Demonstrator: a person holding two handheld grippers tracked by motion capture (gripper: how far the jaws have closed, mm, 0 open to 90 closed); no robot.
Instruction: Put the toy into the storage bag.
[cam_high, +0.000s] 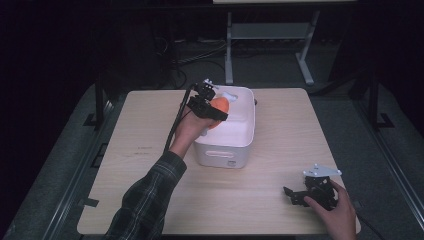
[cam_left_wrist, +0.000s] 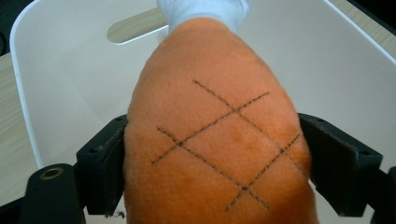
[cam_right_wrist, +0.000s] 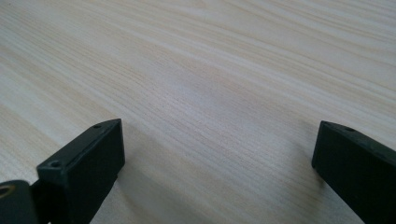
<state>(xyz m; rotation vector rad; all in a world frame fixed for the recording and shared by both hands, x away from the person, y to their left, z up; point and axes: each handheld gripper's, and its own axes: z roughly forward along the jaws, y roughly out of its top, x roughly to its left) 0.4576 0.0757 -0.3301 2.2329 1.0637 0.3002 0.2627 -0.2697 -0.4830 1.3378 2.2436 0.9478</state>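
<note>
Sitting between the left tool's (cam_left_wrist: 212, 163) jaws: orange plush toy (cam_left_wrist: 215, 140).

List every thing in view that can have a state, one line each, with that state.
Orange plush toy: between the left claw's jaws, above the white tub.
White tub: upright on the table, open-topped.
Left claw: jaws wide, pads against the toy's sides.
Right claw: open, nothing in it, low over the table.

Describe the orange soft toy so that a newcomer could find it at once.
On the wooden table stands a white bin. Above its left rim, the left tool has the plush toy between its jaws. It is orange with crossed dark stitching and a white end.
</note>
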